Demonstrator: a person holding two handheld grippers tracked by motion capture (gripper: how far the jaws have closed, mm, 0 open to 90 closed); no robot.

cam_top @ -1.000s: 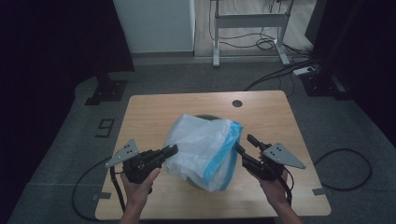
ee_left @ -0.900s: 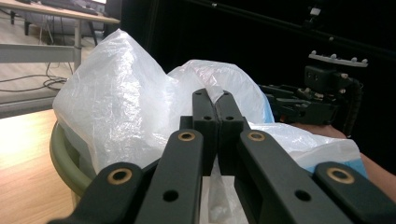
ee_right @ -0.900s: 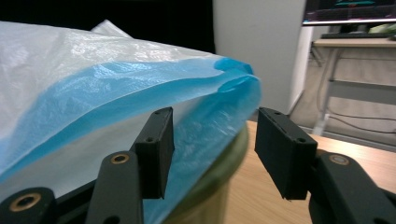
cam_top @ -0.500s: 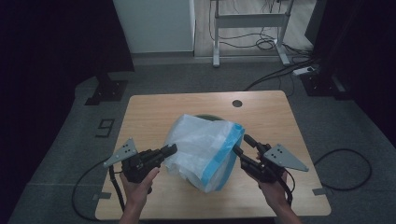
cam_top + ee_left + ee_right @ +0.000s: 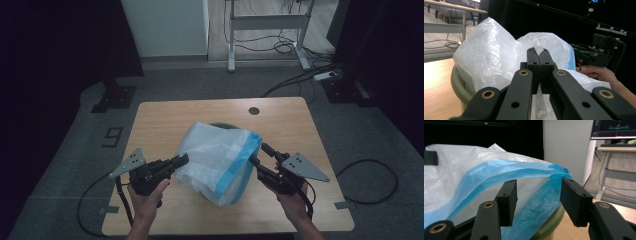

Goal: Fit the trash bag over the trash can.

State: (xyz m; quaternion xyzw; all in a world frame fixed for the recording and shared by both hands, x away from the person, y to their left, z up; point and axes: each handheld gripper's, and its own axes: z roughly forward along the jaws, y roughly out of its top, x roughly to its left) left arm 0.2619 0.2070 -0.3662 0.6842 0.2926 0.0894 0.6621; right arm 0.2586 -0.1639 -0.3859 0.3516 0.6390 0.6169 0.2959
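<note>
Bag: translucent white plastic bag with a blue band at its mouth (image 5: 220,160), crumpled and puffed up, sitting over a round olive-green bin at the middle of the table.
Left gripper: black two-jaw gripper (image 5: 540,56) with jaws pressed together on a fold of the white plastic; in the high view its tip (image 5: 181,160) meets the bag's left side.
Right gripper: black two-jaw gripper (image 5: 537,197) with jaws spread wide, one on each side of the blue-banded edge, which passes between and above them; whether either jaw touches the film cannot be told. In the high view it (image 5: 260,156) lies at the bag's right edge.
Bin: olive-green round bin (image 5: 457,83), its rim showing under the bag in both gripper views.
Hands: left hand (image 5: 145,192) and right hand (image 5: 290,192) grip the tool bodies near the table's front edge.
Table: light wooden rectangular tabletop (image 5: 165,120) with a small dark round hole (image 5: 254,110) near its far edge.
Surroundings: grey floor with black cables; a white desk frame beyond.
</note>
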